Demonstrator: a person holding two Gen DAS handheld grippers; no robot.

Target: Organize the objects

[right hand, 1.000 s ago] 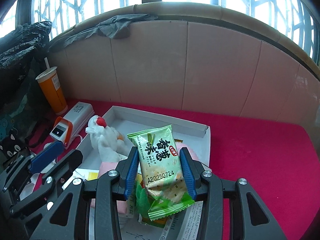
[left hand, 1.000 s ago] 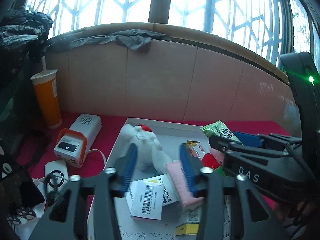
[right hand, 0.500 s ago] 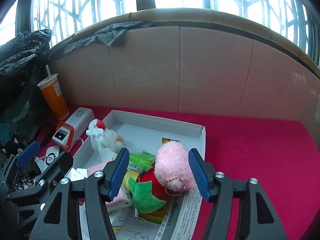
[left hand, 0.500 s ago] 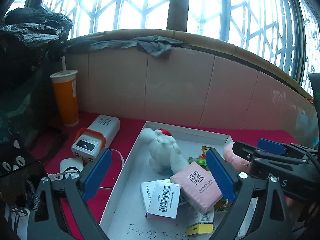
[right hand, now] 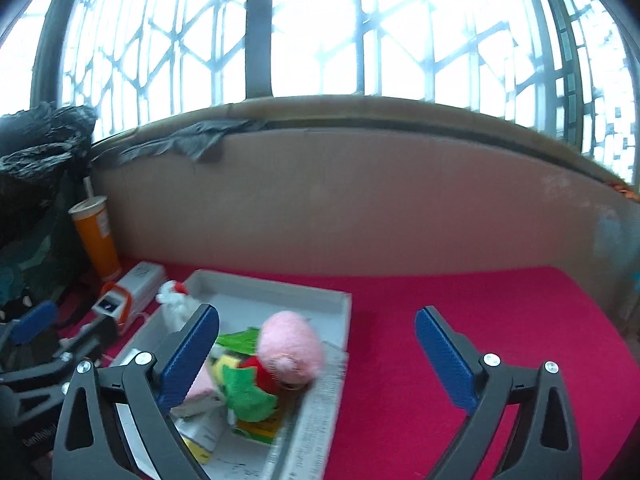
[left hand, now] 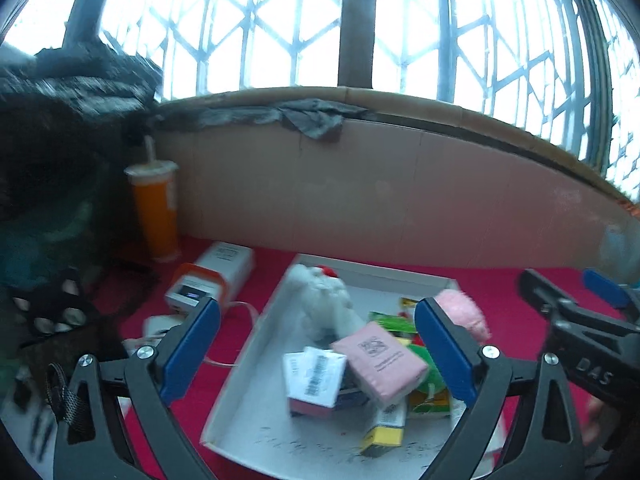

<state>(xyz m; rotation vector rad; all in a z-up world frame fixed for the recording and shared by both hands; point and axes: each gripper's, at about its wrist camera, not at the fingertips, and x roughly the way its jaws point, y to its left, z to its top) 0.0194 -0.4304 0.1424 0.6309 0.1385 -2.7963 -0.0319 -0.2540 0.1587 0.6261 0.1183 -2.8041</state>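
Note:
A shallow white tray (left hand: pixel 260 344) lies on the red cloth. It holds a white plush toy (left hand: pixel 320 296), a pink packet (left hand: pixel 380 364), a barcoded box (left hand: pixel 316 376), a yellow box (left hand: pixel 384 428), green packets (right hand: pixel 244 392) and a pink plush (right hand: pixel 290 348). My left gripper (left hand: pixel 317 306) hovers over the tray's near side. Its jaws are opening and grip nothing. My right gripper (right hand: pixel 317 311) hangs over the tray's right edge, its jaws also opening wide, with no pad touching the pink plush. The right gripper's body (left hand: pixel 580 328) shows at the right of the left wrist view.
An orange cup with a straw (left hand: pixel 154 212) and a white-and-orange power bank (left hand: pixel 208 280) stand left of the tray. Dark bags (left hand: pixel 48 160) fill the far left. A cardboard wall (left hand: pixel 400 200) closes the back. Red cloth (right hand: pixel 460 340) stretches right of the tray.
The right gripper has let go of the green snack packet, which now lies in the tray. Both grippers' jaws have spread wide, and both have drawn back and up from the tray.

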